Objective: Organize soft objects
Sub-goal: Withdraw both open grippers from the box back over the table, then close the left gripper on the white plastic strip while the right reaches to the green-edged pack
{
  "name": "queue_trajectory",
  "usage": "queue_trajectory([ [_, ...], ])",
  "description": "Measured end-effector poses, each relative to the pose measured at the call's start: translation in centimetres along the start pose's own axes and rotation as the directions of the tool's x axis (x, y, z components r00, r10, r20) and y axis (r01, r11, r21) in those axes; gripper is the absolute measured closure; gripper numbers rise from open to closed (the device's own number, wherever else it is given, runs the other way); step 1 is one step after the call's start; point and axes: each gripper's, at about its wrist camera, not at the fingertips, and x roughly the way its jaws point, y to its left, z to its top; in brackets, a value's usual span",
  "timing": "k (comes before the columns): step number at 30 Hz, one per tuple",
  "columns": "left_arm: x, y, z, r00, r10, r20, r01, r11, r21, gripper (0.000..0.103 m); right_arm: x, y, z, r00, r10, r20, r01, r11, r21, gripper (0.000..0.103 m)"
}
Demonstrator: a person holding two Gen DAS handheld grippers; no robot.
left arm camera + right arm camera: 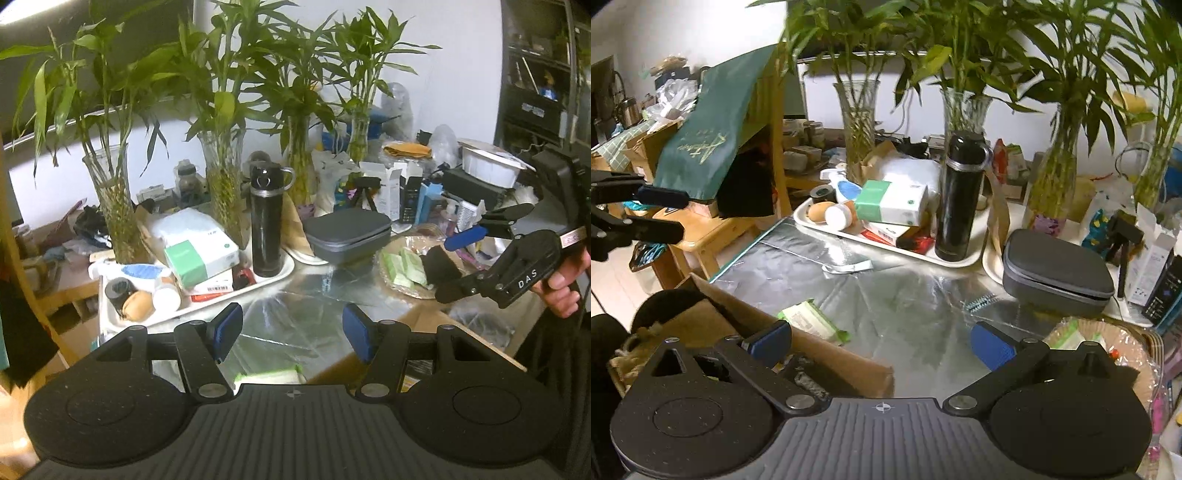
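Observation:
A green-and-white soft tissue pack (812, 321) lies on the silver table cover beside an open cardboard box (798, 347); it also peeks out under my left gripper in the left wrist view (269, 374). A woven basket (410, 266) at the right holds green soft packs (404, 264) and a black sponge-like piece (439, 264). My left gripper (291, 332) is open and empty above the table. My right gripper (882, 343) is open and empty over the box edge; in the left wrist view it (454, 262) hovers by the basket.
A white tray (273, 278) holds a black flask (266, 221), tissue boxes and small jars. A grey zip case (349, 232) sits mid-table. Glass vases with bamboo (114, 206) line the back. A wooden chair with green cloth (713, 136) stands left.

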Motion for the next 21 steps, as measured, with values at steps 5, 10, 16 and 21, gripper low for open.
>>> queue_trajectory([
  [5, 1.5, 1.8, 0.1, 1.0, 0.005, 0.008, -0.005, 1.0, -0.028, 0.044, 1.9, -1.7, 0.1, 0.999, -0.03, 0.018, 0.029, 0.998, 0.049, 0.0],
  [10, 3.0, 3.5, -0.2, 0.999, 0.028, 0.025, -0.027, 0.998, -0.05, 0.044, 4.1, -3.2, 0.1, 0.998, -0.052, 0.04, 0.048, 0.995, 0.09, 0.0],
  [16, 5.4, 5.9, -1.3, 0.999, 0.049, 0.023, -0.047, 0.994, -0.1, 0.044, 6.3, -4.3, 0.1, 0.997, -0.066, 0.04, 0.062, 0.992, 0.108, 0.0],
  [21, 7.9, 8.0, -2.6, 0.999, 0.042, 0.006, -0.04, 0.984, -0.176, 0.044, 8.0, -4.7, 0.4, 0.995, -0.091, 0.029, 0.088, 0.993, 0.082, 0.0],
])
